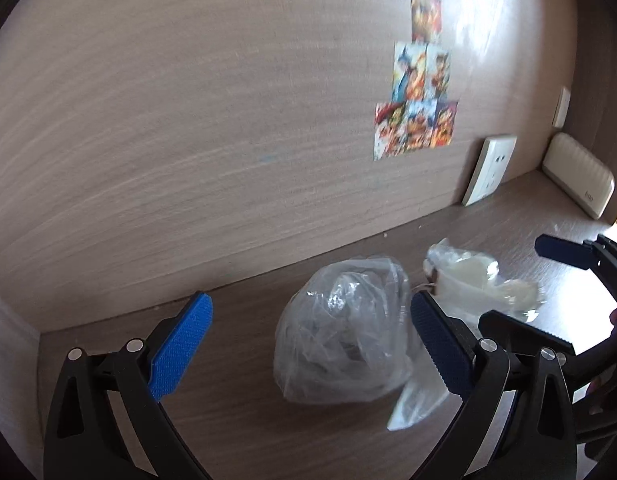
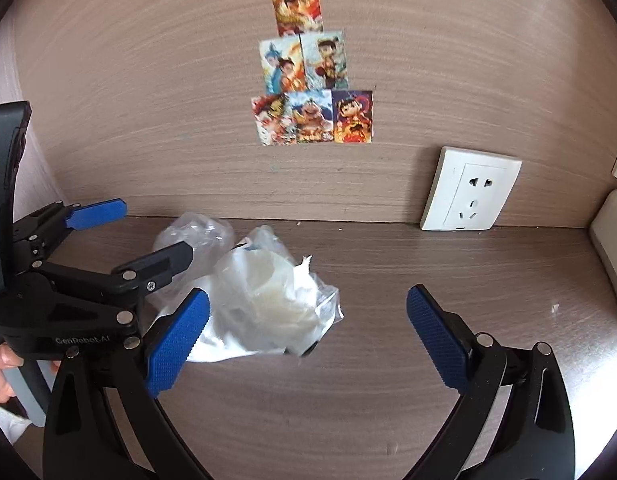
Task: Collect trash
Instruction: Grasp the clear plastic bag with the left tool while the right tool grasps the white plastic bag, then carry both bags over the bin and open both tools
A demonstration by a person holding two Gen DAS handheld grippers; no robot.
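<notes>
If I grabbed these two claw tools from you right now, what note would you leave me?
Left gripper: jaws open, holding nothing, lined up on the clear crumpled bag on the desk.
Right gripper: jaws open, holding nothing, facing the whitish wrapper pile just right of that bag.
Both pieces lie near the back wall, left of the wall socket.
Done: nothing picked up yet.
Left: grab both pieces and bin them. No bin is in view.
</notes>
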